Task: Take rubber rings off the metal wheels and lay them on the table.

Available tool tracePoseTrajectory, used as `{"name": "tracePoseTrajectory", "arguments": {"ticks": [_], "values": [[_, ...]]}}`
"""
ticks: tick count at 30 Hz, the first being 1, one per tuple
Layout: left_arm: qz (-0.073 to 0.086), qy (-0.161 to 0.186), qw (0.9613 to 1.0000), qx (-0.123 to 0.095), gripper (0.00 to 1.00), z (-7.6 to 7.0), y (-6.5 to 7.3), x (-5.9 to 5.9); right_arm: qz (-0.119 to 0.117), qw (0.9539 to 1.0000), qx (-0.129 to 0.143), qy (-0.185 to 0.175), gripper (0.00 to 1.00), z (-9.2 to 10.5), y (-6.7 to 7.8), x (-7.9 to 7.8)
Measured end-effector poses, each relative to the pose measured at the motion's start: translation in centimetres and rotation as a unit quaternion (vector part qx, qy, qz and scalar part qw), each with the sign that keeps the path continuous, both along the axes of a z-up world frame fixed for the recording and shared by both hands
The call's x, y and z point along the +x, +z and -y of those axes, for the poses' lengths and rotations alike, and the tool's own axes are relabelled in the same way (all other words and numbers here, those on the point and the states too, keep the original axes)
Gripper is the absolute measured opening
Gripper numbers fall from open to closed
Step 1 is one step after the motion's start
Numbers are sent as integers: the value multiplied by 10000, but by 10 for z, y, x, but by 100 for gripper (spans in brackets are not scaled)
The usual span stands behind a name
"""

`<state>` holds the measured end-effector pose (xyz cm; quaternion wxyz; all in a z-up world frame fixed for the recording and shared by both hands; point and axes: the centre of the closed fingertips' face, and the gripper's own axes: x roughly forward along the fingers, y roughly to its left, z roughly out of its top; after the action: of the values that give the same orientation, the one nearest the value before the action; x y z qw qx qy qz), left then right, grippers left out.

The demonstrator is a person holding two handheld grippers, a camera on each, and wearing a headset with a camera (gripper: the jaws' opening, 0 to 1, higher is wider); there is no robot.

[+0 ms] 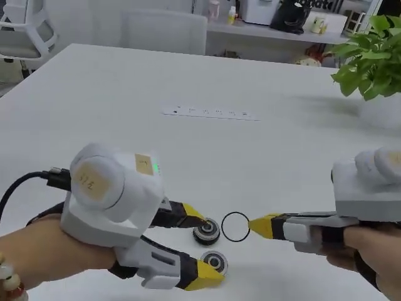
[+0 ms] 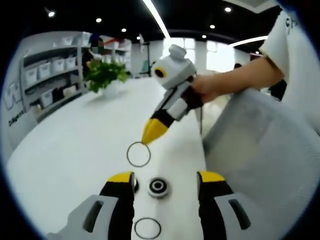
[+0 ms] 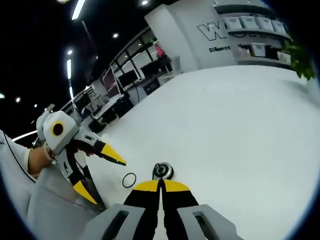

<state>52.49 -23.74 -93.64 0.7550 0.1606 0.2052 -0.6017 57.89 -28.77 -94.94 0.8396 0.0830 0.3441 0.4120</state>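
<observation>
The white surface [image 1: 188,81] is smooth and matte, with wide open room stretching to its far edge; a flush socket strip [image 1: 210,113] lies midway and a leafy plant [image 1: 369,59] stands by the right edge; the work sits close to the near edge. The left gripper [image 1: 202,246] is spread wide, its 2 yellow-tipped jaws either side of 2 round metal wheels; the far wheel [image 1: 207,231] is just beside the upper jaw, the near wheel [image 1: 215,261] just beside the lower. The right gripper [image 1: 262,226] is clenched, its tip at the rim of a thin black ring [image 1: 235,226] lying flat just right of the far wheel; whether it nips that rim I cannot tell. A second ring [image 2: 147,228] lies flat between the left jaws.
</observation>
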Motion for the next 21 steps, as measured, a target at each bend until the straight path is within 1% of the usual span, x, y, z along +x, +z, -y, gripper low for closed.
{"name": "tracePoseTrajectory", "arguments": {"ticks": [2,4,6,7,8,9,11,13,14,15,16,17,18,20,21], "values": [[-4,-46,10000,-24,52,-2,8,-2,37,9999,145,-81,0,2,6,4],[62,-77,9999,-24,52,-5,16,-4,91,9995,248,-154,0,2,12,5],[184,-67,9998,43,53,-11,21,-5,130,9992,337,-186,0,2,16,6],[312,-23,9995,109,54,-15,25,-4,134,9990,384,-181,0,2,18,5],[421,38,9991,101,54,-18,29,-2,133,9989,413,-180,0,2,19,5],[490,103,9987,48,54,-21,35,-2,152,9988,434,-181,0,2,20,5],[502,202,9985,-66,56,-27,43,-4,187,9985,475,-171,0,1,22,4],[520,275,9982,-135,56,-33,48,-6,233,9979,592,-115,0,-1,28,3],[547,360,9977,-174,57,-39,51,-6,260,9977,622,-96,0,-2,30,2],[556,415,9974,-185,57,-43,52,-7,314,9974,640,-73,0,-3,33,2],[548,534,9969,-186,57,-50,52,-7,414,9969,667,-38,0,-4,37,2],[529,642,9964,-166,57,-55,51,-6,461,9965,701,-22,0,-5,40,2],[520,779,9955,-141,57,-63,50,-6,501,9958,762,-4,0,-7,44,1],[547,890,9945,-111,58,-73,50,-7,553,9950,835,-9,0,-8,49,2],[555,994,9935,-96,58,-81,49,-7,575,9946,862,-12,0,-8,51,2]]}}
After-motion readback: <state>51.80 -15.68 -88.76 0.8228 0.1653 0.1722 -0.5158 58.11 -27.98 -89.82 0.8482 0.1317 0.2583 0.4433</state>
